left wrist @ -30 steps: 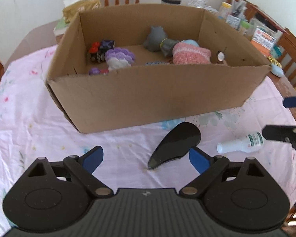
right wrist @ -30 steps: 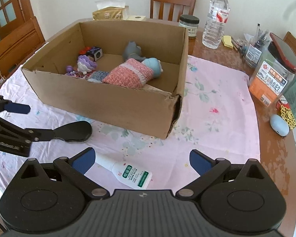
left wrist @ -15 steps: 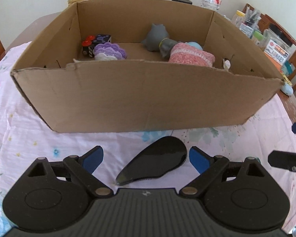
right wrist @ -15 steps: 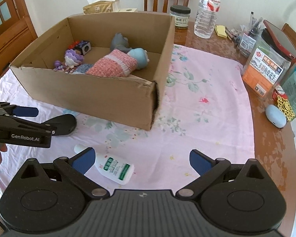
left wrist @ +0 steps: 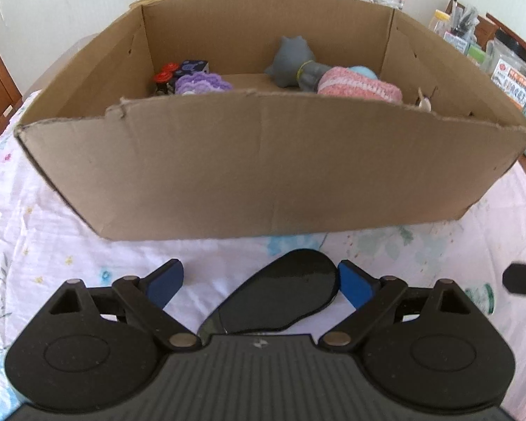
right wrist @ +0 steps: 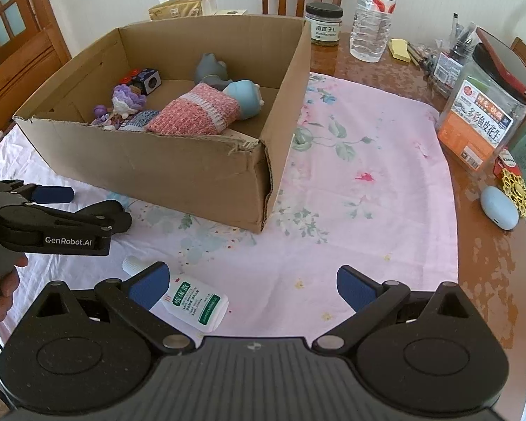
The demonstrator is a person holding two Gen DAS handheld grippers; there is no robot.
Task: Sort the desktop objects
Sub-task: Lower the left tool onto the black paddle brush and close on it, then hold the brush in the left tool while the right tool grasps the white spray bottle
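Left gripper [left wrist: 259, 282] jaws wide apart, straddling the glossy black oval hairbrush [left wrist: 284, 291] on the pink floral tablecloth [left wrist: 52, 238], before the brown cardboard box [left wrist: 263, 172]. Right gripper [right wrist: 250, 287] jaws apart; white green-labelled plastic bottle [right wrist: 193, 303] beside its left finger.

The cardboard box [right wrist: 179, 172] blocks the frame's upper left, its near wall standing tall. The pink cloth [right wrist: 368, 217] at centre right lies bare and passable. Jars and a water bottle [right wrist: 373, 14] crowd the upper right edge.
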